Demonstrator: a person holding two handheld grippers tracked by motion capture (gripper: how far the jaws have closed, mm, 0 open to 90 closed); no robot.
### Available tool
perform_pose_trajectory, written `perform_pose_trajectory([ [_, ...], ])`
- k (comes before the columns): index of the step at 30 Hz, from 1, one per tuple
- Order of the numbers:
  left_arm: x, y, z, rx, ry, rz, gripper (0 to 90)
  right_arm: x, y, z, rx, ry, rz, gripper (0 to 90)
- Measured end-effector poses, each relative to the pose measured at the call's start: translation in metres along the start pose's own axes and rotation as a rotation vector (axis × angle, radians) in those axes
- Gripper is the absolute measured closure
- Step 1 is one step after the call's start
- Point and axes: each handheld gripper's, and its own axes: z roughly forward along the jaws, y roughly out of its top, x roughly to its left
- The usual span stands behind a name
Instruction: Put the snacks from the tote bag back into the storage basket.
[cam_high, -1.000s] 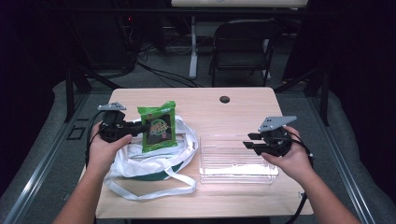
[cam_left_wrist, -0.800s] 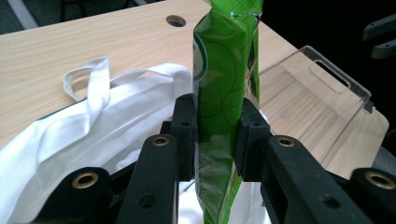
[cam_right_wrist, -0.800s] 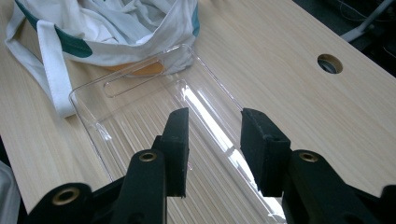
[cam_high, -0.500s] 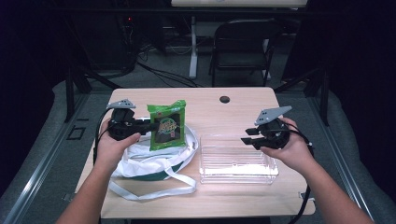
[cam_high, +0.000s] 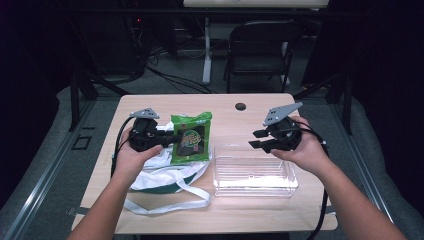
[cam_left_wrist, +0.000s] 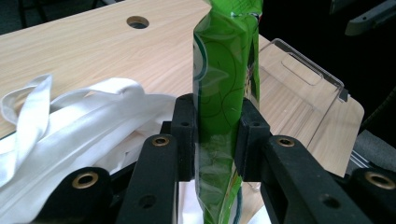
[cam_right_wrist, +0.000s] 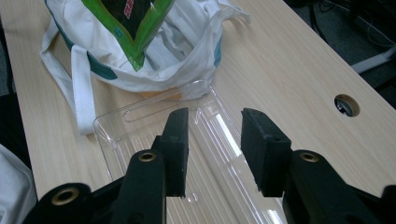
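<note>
Since the earlier frame, the left gripper (cam_high: 172, 141), clamped on the one green foil snack packet (cam_high: 190, 137), has carried it rightward above the one white cloth tote bag (cam_high: 165, 175). Right gripper (cam_high: 257, 139) hangs unclenched, empty, above the one clear plastic tray (cam_high: 255, 176). Risk: thin foil could slip from the pads.

My left gripper (cam_high: 172, 140) carries the green snack packet (cam_high: 191, 138) from above the white bag (cam_high: 160, 175) toward the desk's middle; my right gripper (cam_high: 256, 139) rises.
</note>
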Motion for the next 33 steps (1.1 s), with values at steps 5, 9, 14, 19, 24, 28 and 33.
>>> perform_pose_trajectory([
  [5, -0.005, 0.003, 0.005, 0.003, -0.008, 0.015, 73.5, -0.002, 0.011, -0.001, 0.005, 0.014, -0.016, 62.0],
  [9, -0.01, 0.006, 0.01, 0.008, -0.016, 0.029, 73.5, -0.004, 0.016, -0.001, 0.0, 0.03, -0.018, 60.9],
  [14, -0.012, 0.008, 0.014, 0.01, -0.02, 0.037, 73.5, -0.006, 0.02, -0.003, 0.0, 0.029, -0.027, 60.2],
  [19, -0.015, 0.01, 0.019, 0.015, -0.025, 0.039, 73.5, -0.008, 0.026, -0.005, 0.001, 0.035, -0.037, 58.8],
  [24, -0.018, 0.011, 0.024, 0.025, -0.032, 0.053, 73.5, -0.01, 0.029, -0.006, 0.001, 0.033, -0.041, 56.8],
  [28, -0.019, 0.012, 0.027, 0.029, -0.036, 0.063, 73.5, -0.01, 0.031, -0.005, 0.004, 0.026, -0.048, 56.2],
  [33, -0.024, 0.013, 0.032, 0.035, -0.047, 0.075, 73.5, -0.009, 0.036, -0.005, 0.008, 0.03, -0.069, 56.4],
])
